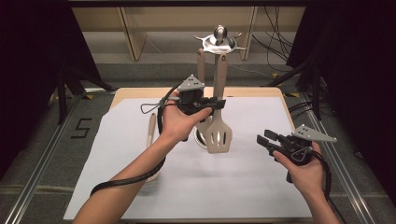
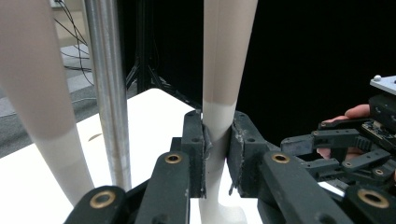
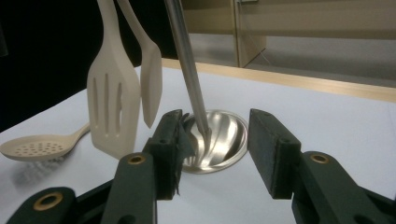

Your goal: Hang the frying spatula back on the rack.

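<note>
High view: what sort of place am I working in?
Probably a lab recording station, not a kitchen: a paper-covered table framed by metal rails, black curtains at both sides, and loose cables on the floor behind.

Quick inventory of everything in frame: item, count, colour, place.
Slotted turner: 1, beige, hanging on the rack, neck clamped in left hand-held gripper.
Plain spatula: 1, beige, hanging on the rack beside the turner.
Skimmer spoon: 1, beige, lying on the sheet left of the rack.
Utensil rack: 1, silver, pole and round base at table centre.
Sheet: 1, white, covering the table.
Table: 1, light wood.
Left hand-held gripper: 1, black, shut on the turner.
Right hand-held gripper: 1, black, open, right of the rack.
</note>
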The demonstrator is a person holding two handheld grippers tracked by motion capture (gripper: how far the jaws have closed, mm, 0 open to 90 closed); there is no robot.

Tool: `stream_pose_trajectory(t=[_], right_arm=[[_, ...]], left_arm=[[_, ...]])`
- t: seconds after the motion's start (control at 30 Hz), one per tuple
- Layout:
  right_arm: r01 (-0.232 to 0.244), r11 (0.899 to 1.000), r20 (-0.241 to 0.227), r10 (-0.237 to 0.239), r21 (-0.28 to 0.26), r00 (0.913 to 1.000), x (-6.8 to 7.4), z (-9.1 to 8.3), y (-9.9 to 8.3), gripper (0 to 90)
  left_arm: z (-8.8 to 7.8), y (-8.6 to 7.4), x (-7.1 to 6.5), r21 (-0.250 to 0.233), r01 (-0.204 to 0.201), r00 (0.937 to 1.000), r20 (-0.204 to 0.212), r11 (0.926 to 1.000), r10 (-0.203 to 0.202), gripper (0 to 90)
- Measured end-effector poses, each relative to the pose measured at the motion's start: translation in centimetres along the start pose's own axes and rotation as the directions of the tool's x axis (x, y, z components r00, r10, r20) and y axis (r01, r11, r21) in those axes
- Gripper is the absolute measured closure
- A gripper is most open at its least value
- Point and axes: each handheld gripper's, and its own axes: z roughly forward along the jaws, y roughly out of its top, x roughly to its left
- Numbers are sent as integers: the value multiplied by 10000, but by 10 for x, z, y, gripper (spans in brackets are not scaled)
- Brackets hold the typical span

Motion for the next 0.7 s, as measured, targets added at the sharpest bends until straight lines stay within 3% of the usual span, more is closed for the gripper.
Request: stream_pose_trajectory(t=[0.03, 0.07, 0.17, 0.23, 0.4, 0.57, 0.7], right_arm=[[-156, 9999, -54, 156, -16, 9999, 1, 0, 0, 566], [102, 9999, -5, -102, -73, 9999, -2, 0, 0, 565], [-192, 9998, -38, 192, -24, 9998, 0, -2, 1, 565], [59, 9999, -50, -59, -87, 10000, -2, -1, 1, 564], [185, 9998, -5, -185, -8, 9998, -1, 0, 1, 564], [159, 9999, -35, -159, -8, 9999, -1, 0, 1, 563], [30, 10000, -9, -30, -2, 10000, 0, -1, 2, 563]], left_arm=[[1, 0, 0, -19, -2, 10000, -16, 10000, 2, 775], [2, 0, 0, -36, 1, 10000, -32, 10000, -1, 774], [4, 0, 0, -52, -48, 10000, -74, 10000, 47, 773], [4, -1, 0, -65, -46, 9999, -99, 10000, 45, 771], [3, -2, 1, -120, 19, 10000, -74, 9999, -20, 756], [-5, -5, 1, -187, -168, 9994, -297, 9997, 162, 709], [-16, -8, 1, -195, -358, 9985, -432, 9992, 349, 727]])
